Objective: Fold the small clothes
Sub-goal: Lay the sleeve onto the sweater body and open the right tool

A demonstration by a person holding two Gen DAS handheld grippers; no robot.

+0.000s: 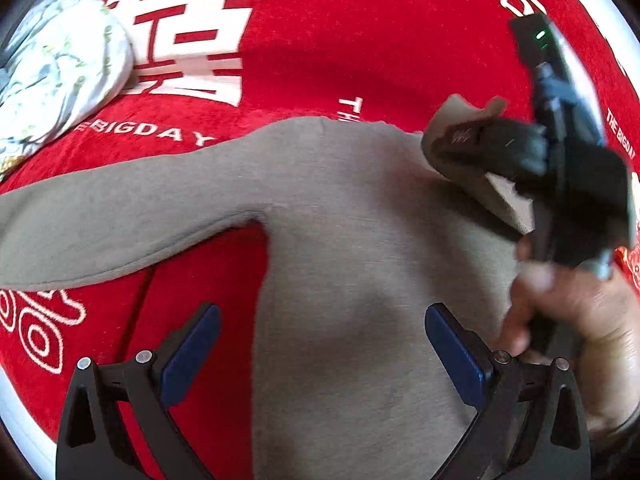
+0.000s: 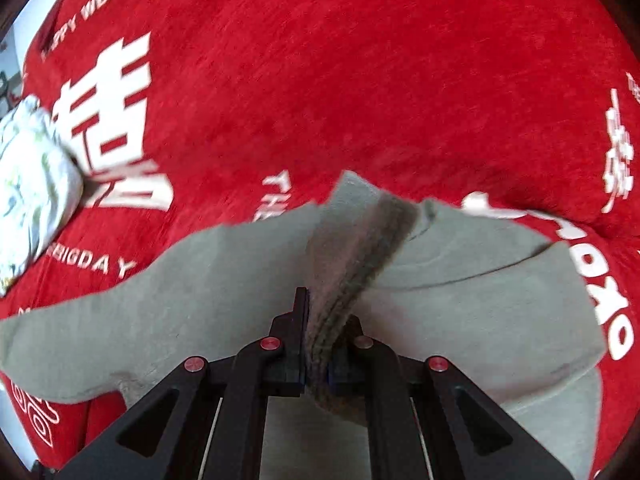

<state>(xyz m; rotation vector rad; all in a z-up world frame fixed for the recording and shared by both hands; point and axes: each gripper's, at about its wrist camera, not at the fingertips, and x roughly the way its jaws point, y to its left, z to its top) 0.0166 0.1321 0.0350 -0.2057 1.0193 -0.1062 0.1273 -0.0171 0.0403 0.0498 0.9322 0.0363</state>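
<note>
A grey long-sleeved top (image 1: 340,240) lies spread on the red cloth, one sleeve (image 1: 100,220) stretched to the left. My left gripper (image 1: 322,344) is open and empty, hovering just above the top's body, blue pads apart. My right gripper (image 2: 320,336) is shut on a fold of the grey top (image 2: 352,256) and lifts it off the cloth. In the left wrist view the right gripper (image 1: 456,140) shows at the right, held by a hand, pinching the grey fabric near the neck.
The red cloth (image 1: 360,40) with white characters and lettering covers a round white table. A crumpled white patterned garment (image 1: 56,72) lies at the far left; it also shows in the right wrist view (image 2: 28,192).
</note>
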